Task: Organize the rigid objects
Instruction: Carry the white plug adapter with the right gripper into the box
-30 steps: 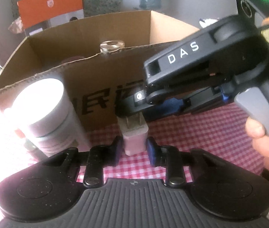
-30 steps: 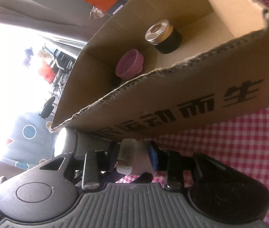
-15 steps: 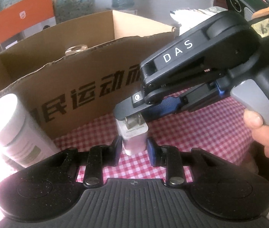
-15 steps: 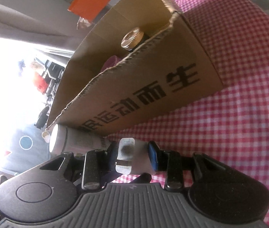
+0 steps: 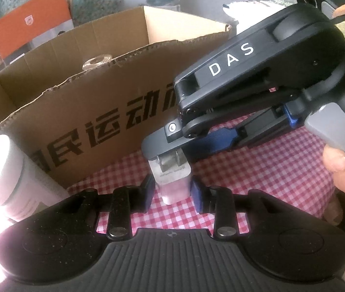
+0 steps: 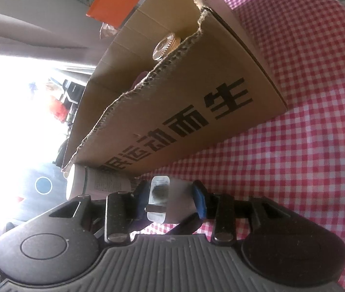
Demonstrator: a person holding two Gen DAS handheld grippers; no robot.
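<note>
A white plug adapter (image 5: 172,182) with metal prongs stands between the fingers of my left gripper (image 5: 171,191), just above the red checked cloth (image 5: 257,170). My right gripper (image 6: 170,200) comes in from the right in the left wrist view and is shut on the same adapter (image 6: 159,199) at its pronged end. The left jaws stand slightly apart from the adapter's sides. A cardboard box (image 5: 99,112) stands right behind, and a gold-lidded jar (image 6: 166,48) sits inside it.
A white cylindrical jar (image 5: 4,177) lies by the box's left corner and also shows in the right wrist view (image 6: 92,182). An orange package (image 5: 26,31) stands behind the box. A pink object (image 6: 139,80) peeks over the box wall.
Both grippers and the adapter have dropped lower in front of the box. The left jaws have opened a little off the adapter while the right gripper keeps its hold.
</note>
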